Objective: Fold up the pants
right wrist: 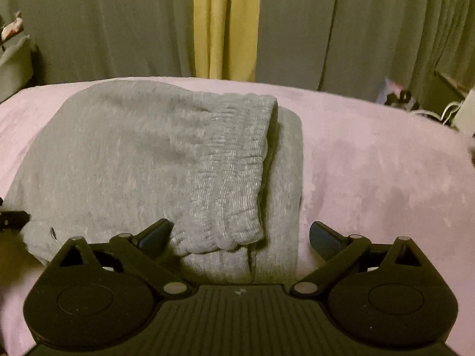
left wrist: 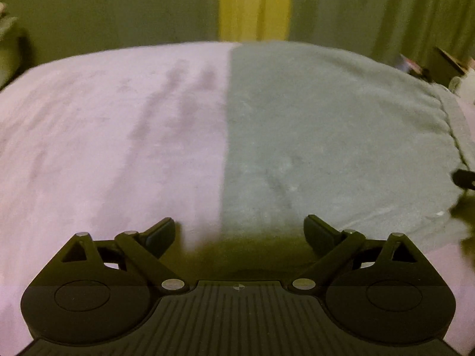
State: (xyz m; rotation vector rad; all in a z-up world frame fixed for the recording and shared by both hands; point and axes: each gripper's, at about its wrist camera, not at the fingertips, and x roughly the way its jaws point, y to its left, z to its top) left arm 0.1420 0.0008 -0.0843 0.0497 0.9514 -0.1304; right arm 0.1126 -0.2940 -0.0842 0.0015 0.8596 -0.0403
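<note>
Nearest in both wrist views are the black tongs, two pairs in all, each with ribbed plastic housing, round pivot discs and angled link arms tipped with flat dark pads. The left tongs [left wrist: 240, 233] stand spread wide with nothing between the pads, hanging over the straight folded edge of the pants [left wrist: 326, 136] where grey cloth meets pink cover. The right tongs [right wrist: 241, 237] are likewise spread wide and grip nothing; the ribbed waistband [right wrist: 234, 172] lies just ahead of them, toward 12 o'clock, not touched by either pad.

There is one pair of pants, a soft heathered grey knit, folded into a broad flat rectangle with the gathered, elastic-ribbed waistband doubled over a smoother layer below. It lies on the bed [right wrist: 371, 163], whose cover is a fuzzy pale pink fleece showing darker brushed streaks in the nap. In the right view the pants sit from 9 to 12 o'clock; in the left view they fill 12 to 3 o'clock.

Beyond the bed's far edge hang pleated grey-green curtains [right wrist: 104, 29], with one yellow curtain panel [right wrist: 225, 23] at 12 o'clock. Blurred clutter [right wrist: 397, 96] sits at 2 o'clock, too indistinct to identify.
</note>
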